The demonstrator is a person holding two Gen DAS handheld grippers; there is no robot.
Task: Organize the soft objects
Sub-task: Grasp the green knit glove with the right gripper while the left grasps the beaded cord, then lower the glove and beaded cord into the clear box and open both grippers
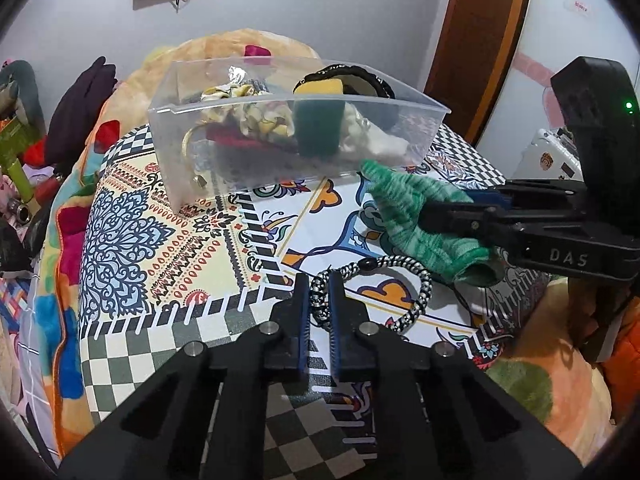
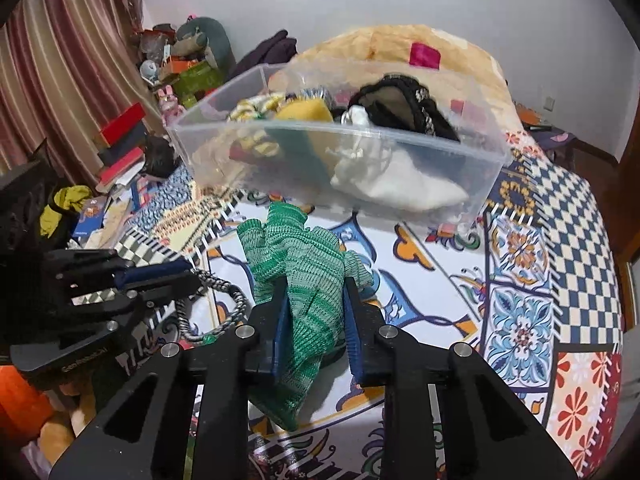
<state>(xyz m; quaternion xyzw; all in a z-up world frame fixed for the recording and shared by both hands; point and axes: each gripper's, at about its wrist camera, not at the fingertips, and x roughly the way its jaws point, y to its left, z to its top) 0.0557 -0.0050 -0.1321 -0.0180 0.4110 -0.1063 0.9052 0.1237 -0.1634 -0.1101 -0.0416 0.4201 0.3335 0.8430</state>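
Note:
A clear plastic bin (image 1: 424, 136) (image 2: 200, 152) sits on the patterned bedspread and holds a yellow-green sponge (image 1: 320, 120), patterned scrunchies, a white cloth (image 2: 400, 184) and a black band. My left gripper (image 1: 319, 300) is shut on a black-and-white braided cord loop (image 1: 416, 300), which lies in front of the bin. My right gripper (image 2: 314, 300) is shut on a green knitted glove (image 2: 308, 264), held just in front of the bin. In the left wrist view the right gripper (image 1: 460, 210) comes in from the right with the glove (image 1: 404, 204).
The patterned bedspread (image 2: 540, 264) covers the bed. A pale pillow (image 2: 400, 44) lies behind the bin. Clutter, books and dark clothing (image 2: 132, 140) pile up at the left. A wooden door (image 1: 476, 40) stands at the right.

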